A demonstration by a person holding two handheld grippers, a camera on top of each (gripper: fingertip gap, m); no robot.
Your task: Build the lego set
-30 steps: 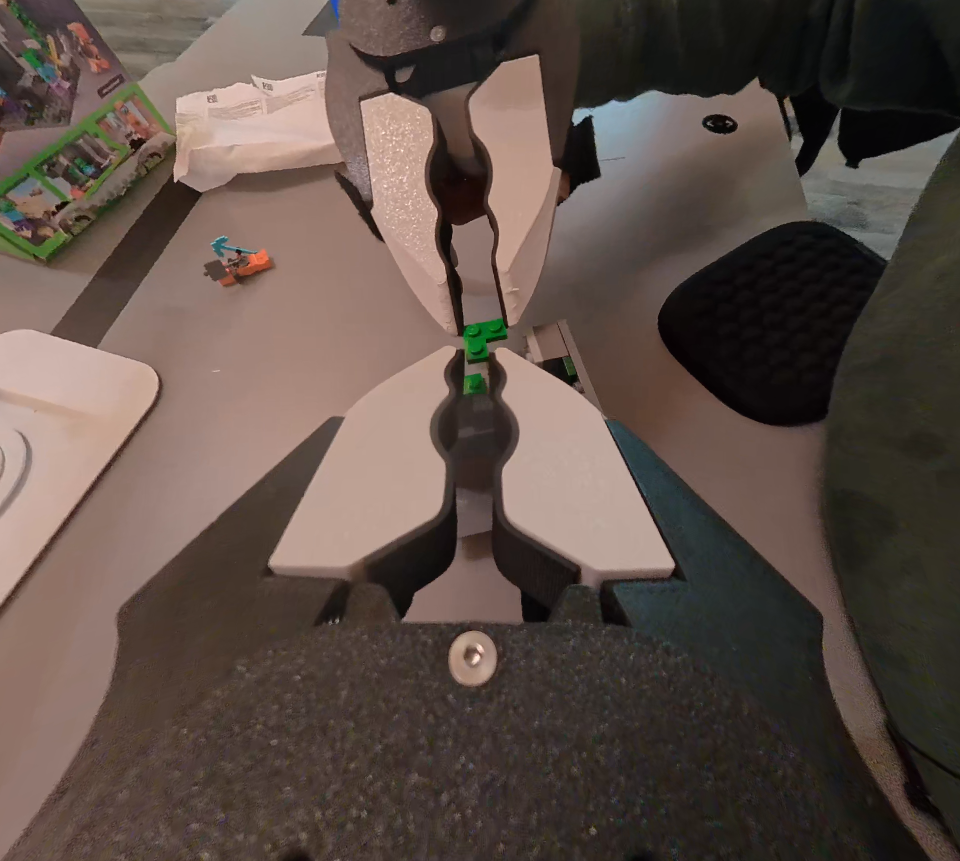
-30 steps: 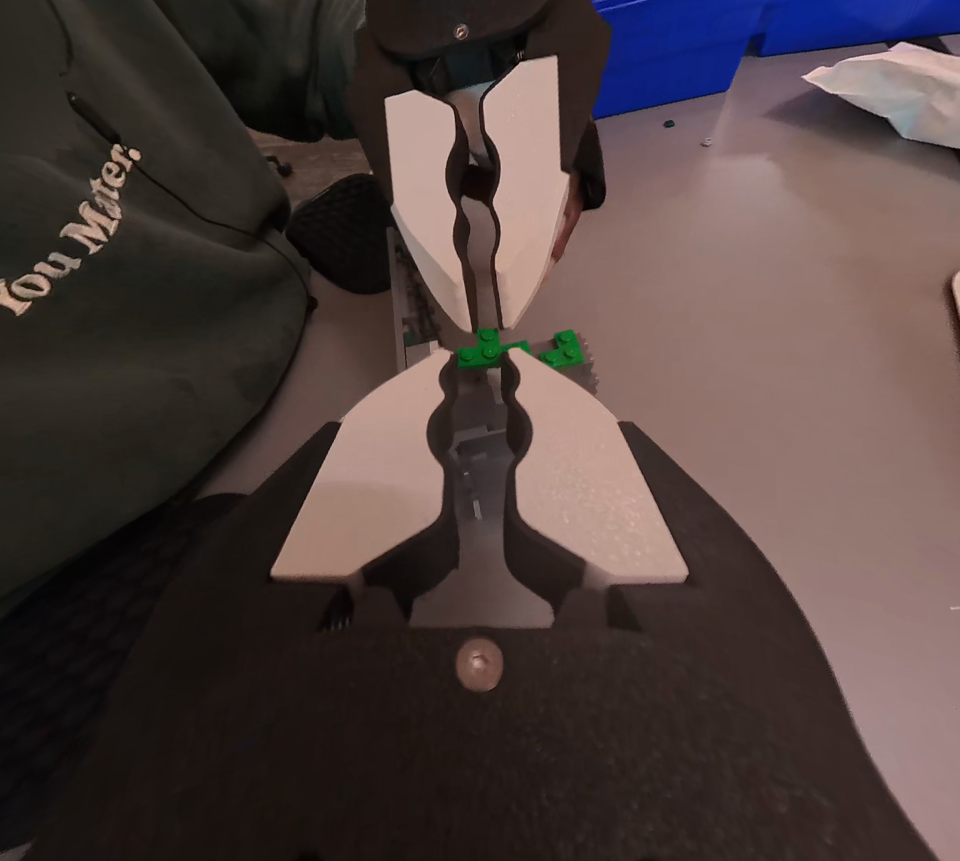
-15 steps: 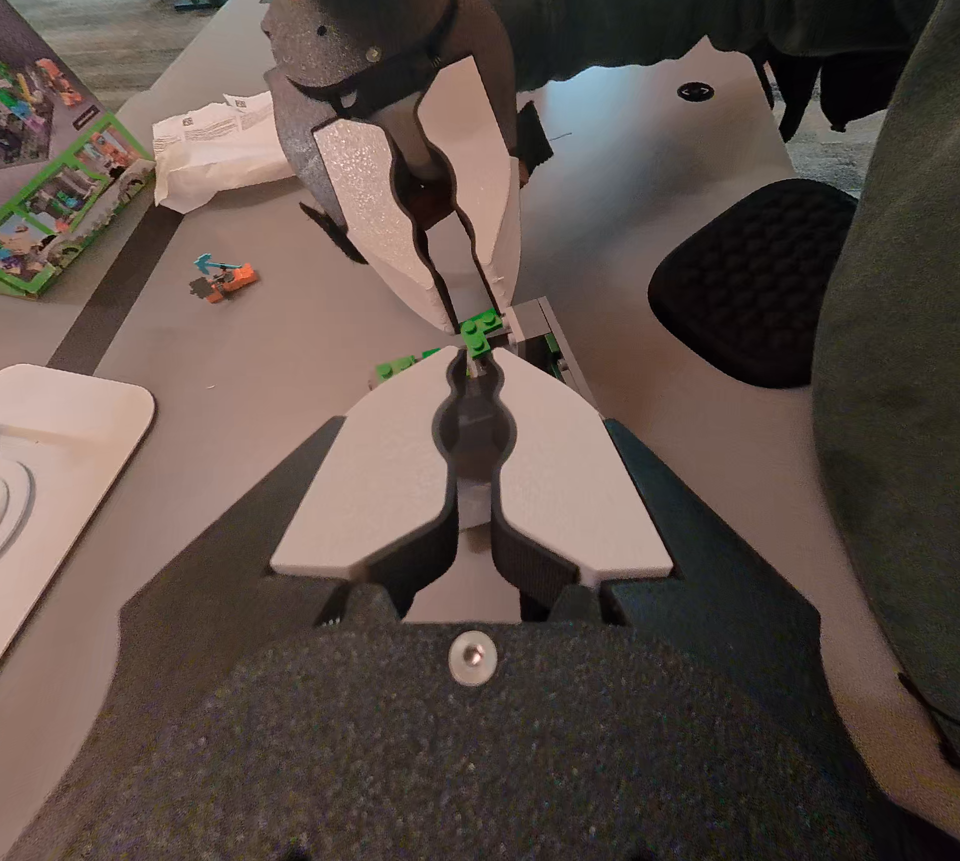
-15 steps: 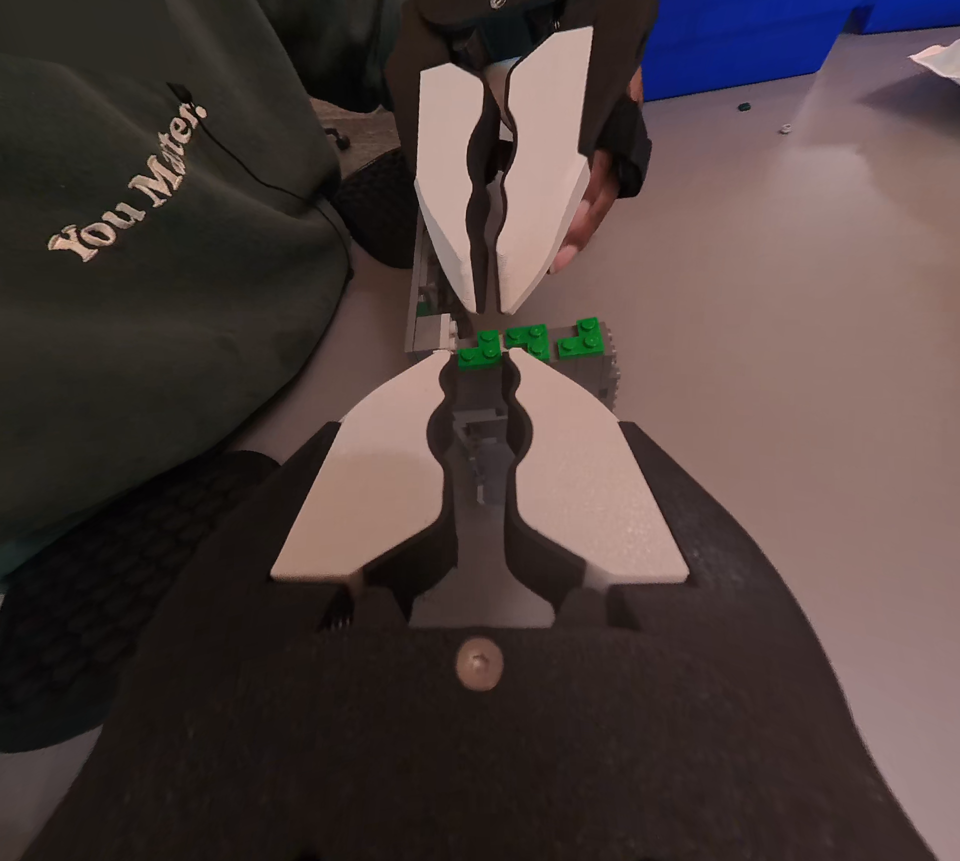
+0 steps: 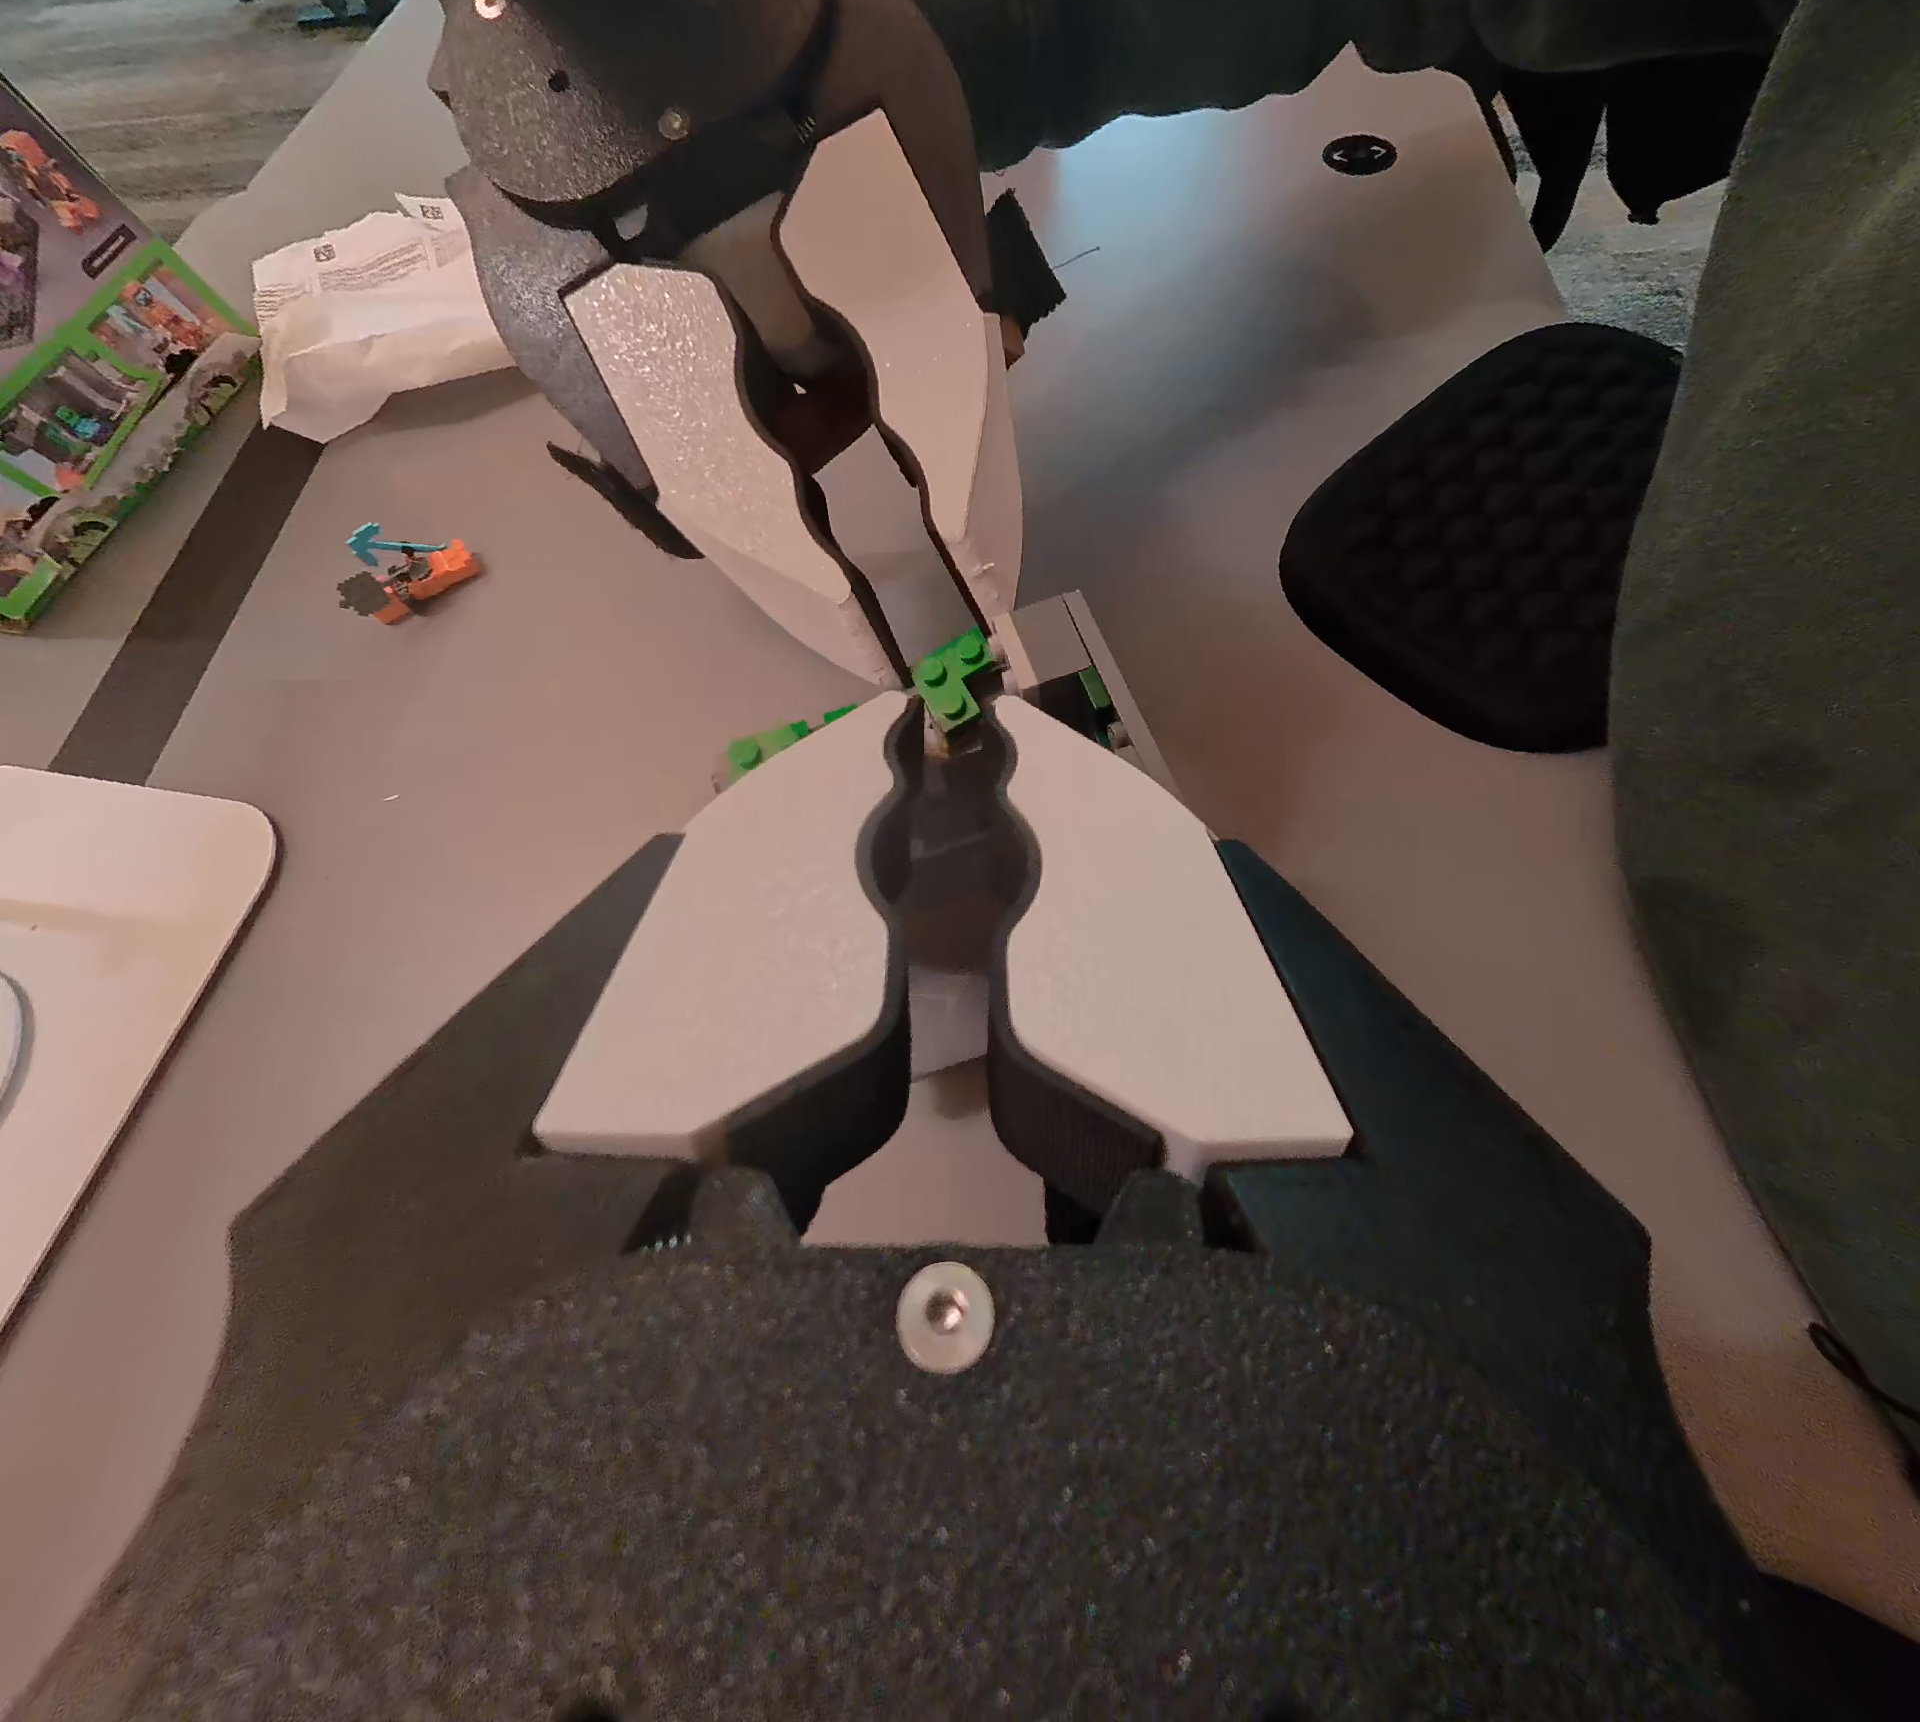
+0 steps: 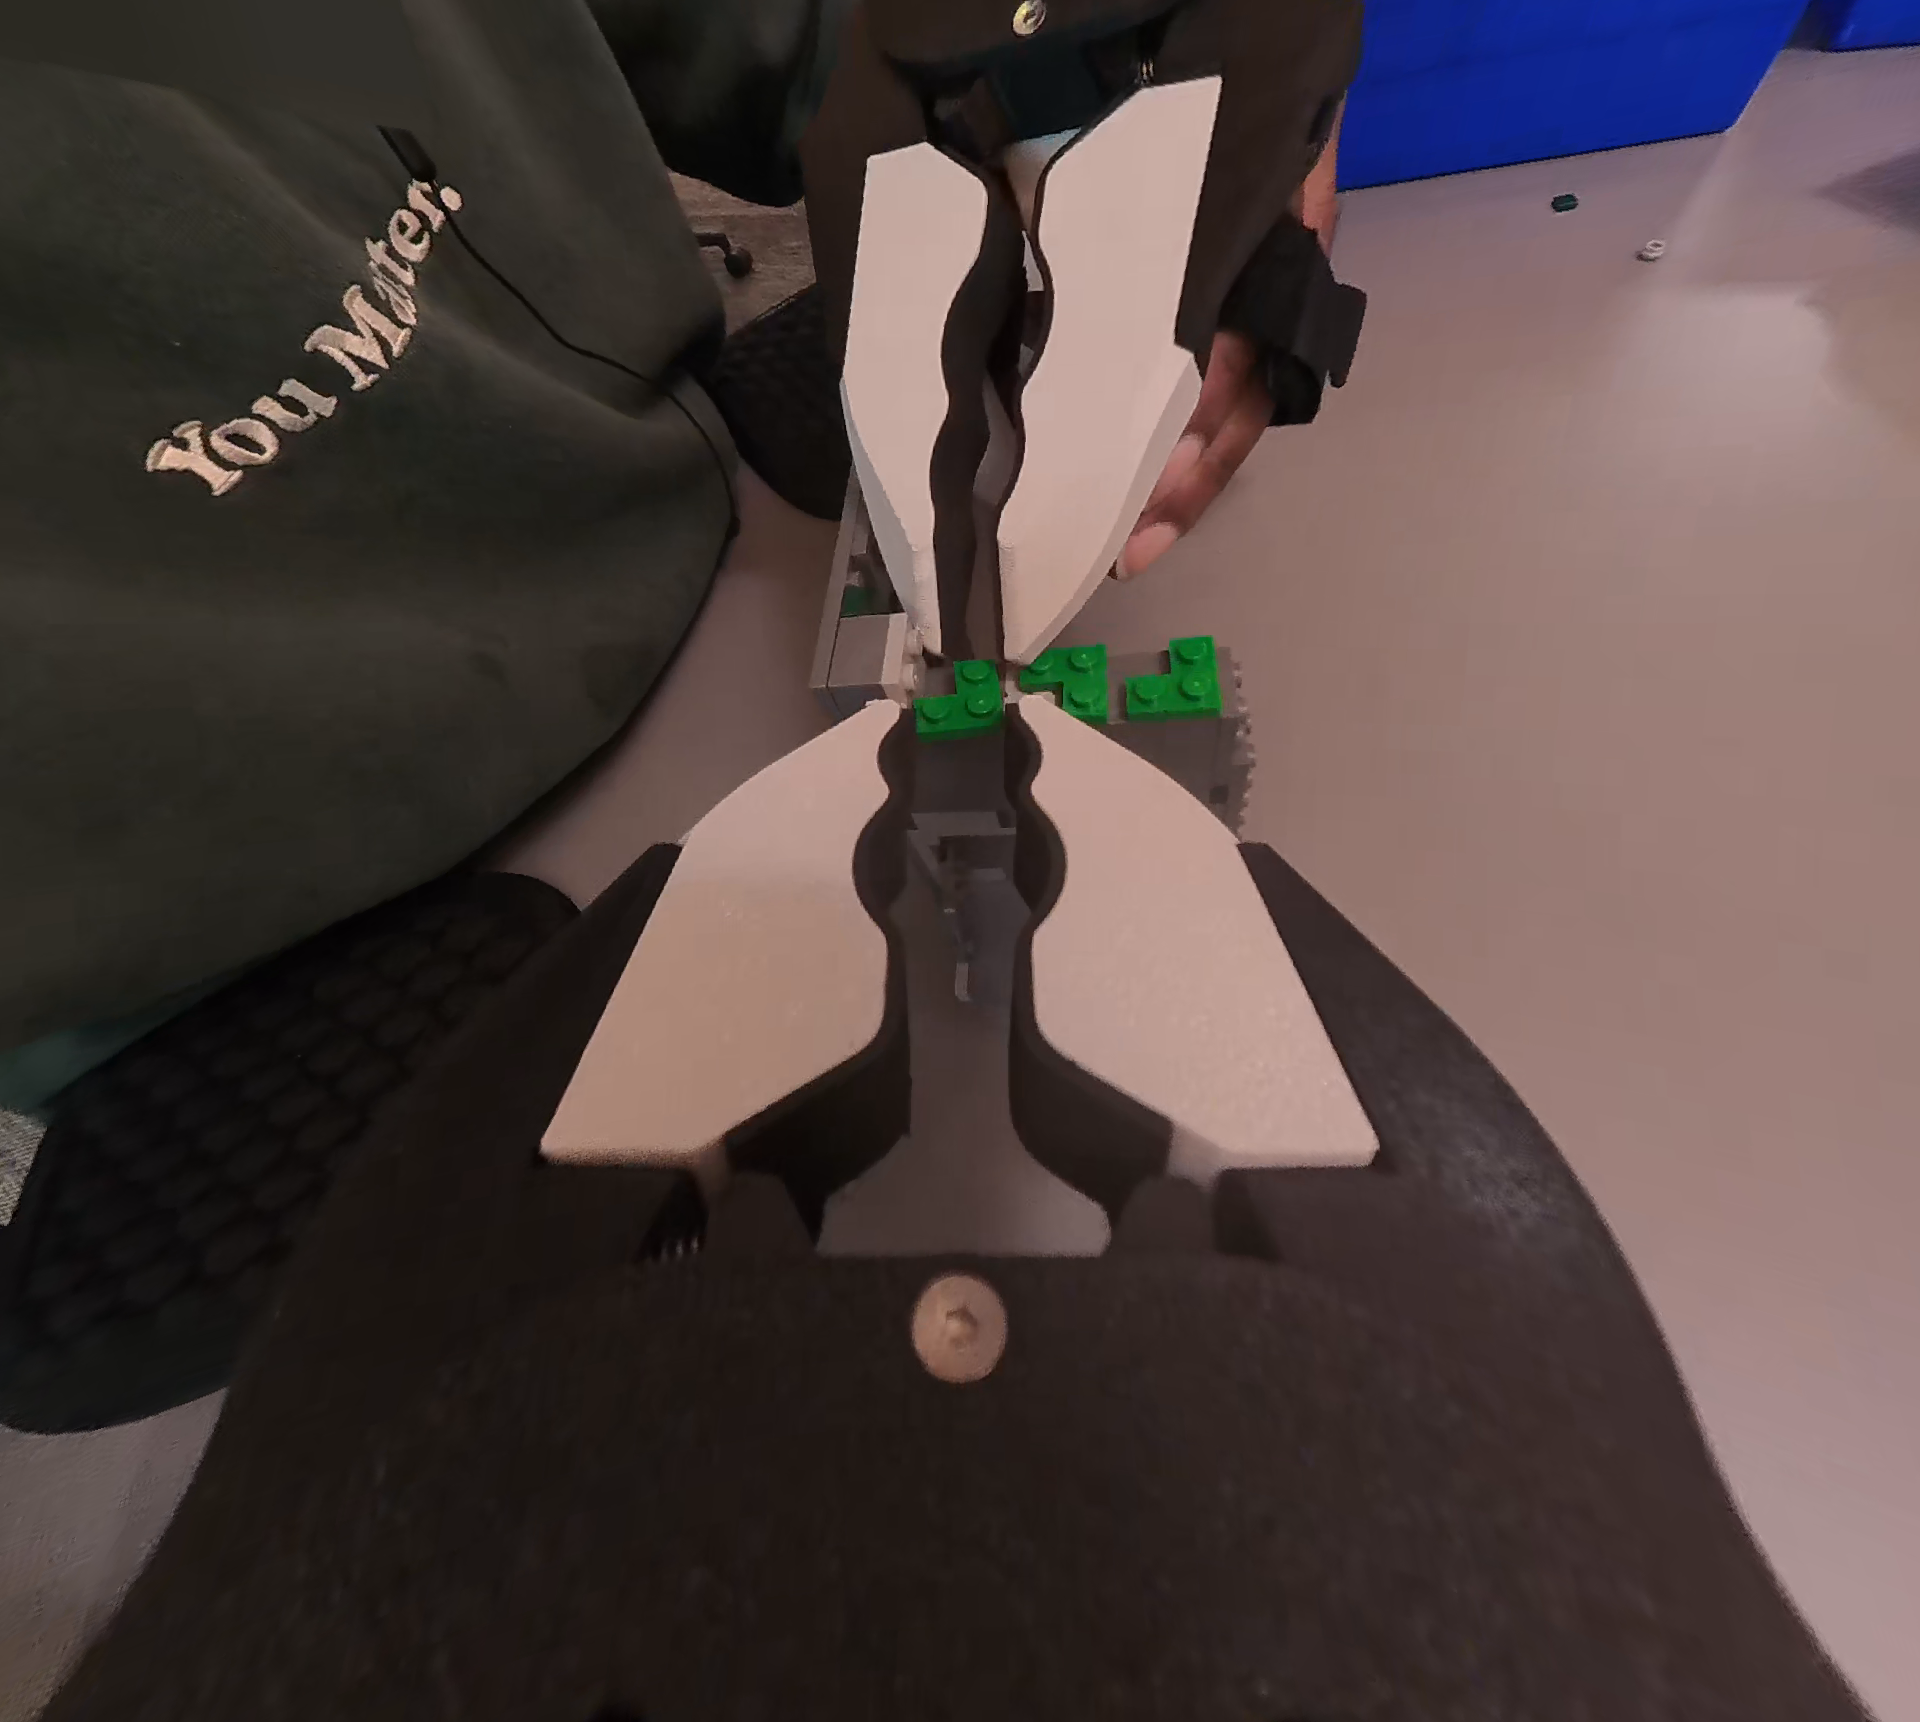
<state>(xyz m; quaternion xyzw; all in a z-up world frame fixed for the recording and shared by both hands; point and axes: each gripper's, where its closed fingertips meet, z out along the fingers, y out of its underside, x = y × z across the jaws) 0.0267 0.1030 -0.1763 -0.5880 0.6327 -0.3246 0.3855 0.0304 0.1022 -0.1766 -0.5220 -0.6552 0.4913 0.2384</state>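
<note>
A grey tabletop (image 6: 1558,737) in an office carries the half-built grey lego model (image 6: 1195,742), three green L-shaped plates in a row along its top. Nearest the right wrist view, the right tool (image 6: 958,704) reaches in with its tips meeting at the end plate (image 6: 961,704) of that row — its jaws a narrow gap apart, and whether they pinch the plate or only rest on it I cannot tell. Just beyond, the left tool (image 6: 964,649) comes in from the opposite side, steeply tilted, jaws nearly closed, tips at the plate's far edge. The row's long axis runs crosswise to both tools, the other two plates (image 6: 1169,685) lying off to the right. Farther back stand blue bins (image 6: 1558,10)
</note>
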